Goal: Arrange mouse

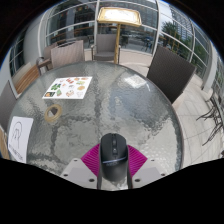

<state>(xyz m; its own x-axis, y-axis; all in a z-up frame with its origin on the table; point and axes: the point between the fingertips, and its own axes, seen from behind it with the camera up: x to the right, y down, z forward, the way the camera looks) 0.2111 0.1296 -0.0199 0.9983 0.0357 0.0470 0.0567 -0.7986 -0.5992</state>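
Observation:
A black computer mouse (112, 152) sits between my two fingers, its front end pointing away over the round glass table (130, 105). The magenta pads (92, 158) press against both of its sides, and its cable runs back between the fingers. My gripper (112, 160) is shut on the mouse and holds it just above the table's near part.
A printed sheet with coloured pictures (70, 87) lies on the table's far left. A white paper (18, 137) lies at the near left edge. A small pale object (52, 114) sits between them. Chairs (72, 50) and a wooden table (118, 18) stand beyond.

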